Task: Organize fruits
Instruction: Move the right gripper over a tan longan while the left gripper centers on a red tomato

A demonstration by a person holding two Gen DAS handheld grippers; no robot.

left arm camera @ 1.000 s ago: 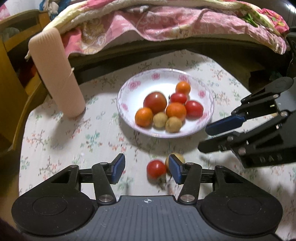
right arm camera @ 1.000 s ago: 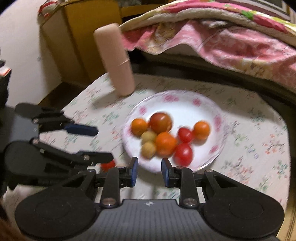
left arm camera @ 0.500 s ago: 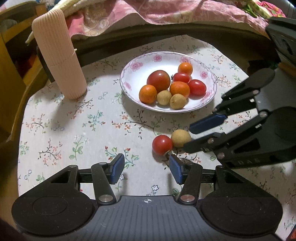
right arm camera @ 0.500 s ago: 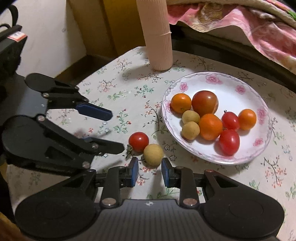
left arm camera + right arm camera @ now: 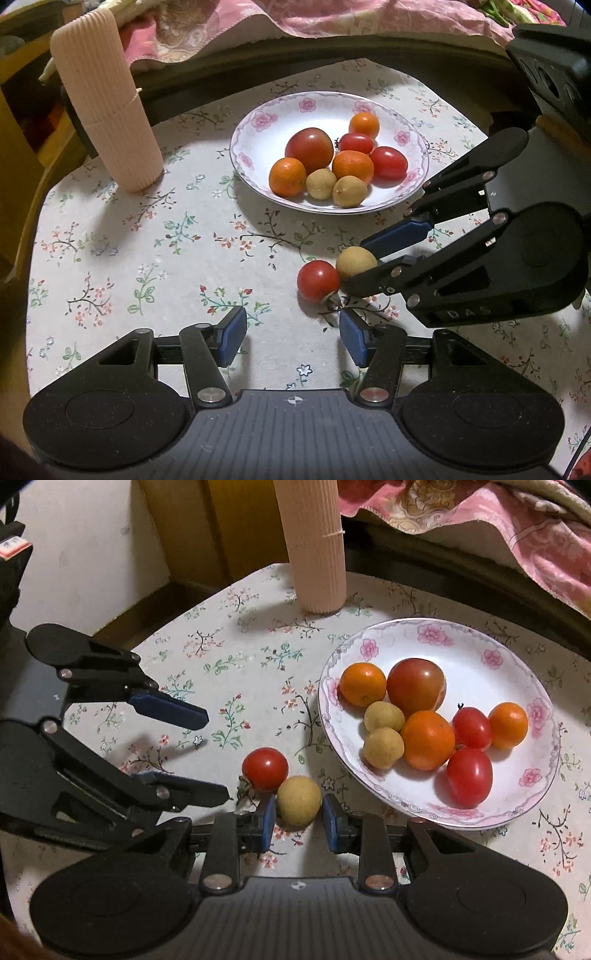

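We see a table under a pale floral cloth [image 5: 155, 236] with a rounded edge. At twelve o'clock of it lies a bed with a dark frame [image 5: 295, 55] and a pink patterned quilt [image 5: 332, 18] hanging over the side. At ten o'clock stands yellow wooden furniture [image 5: 207, 528], and beside it a plain pale wall [image 5: 92, 546]. A ribbed beige cylinder [image 5: 107, 122] stands upright on the cloth at ten o'clock. The light is dim and warm.
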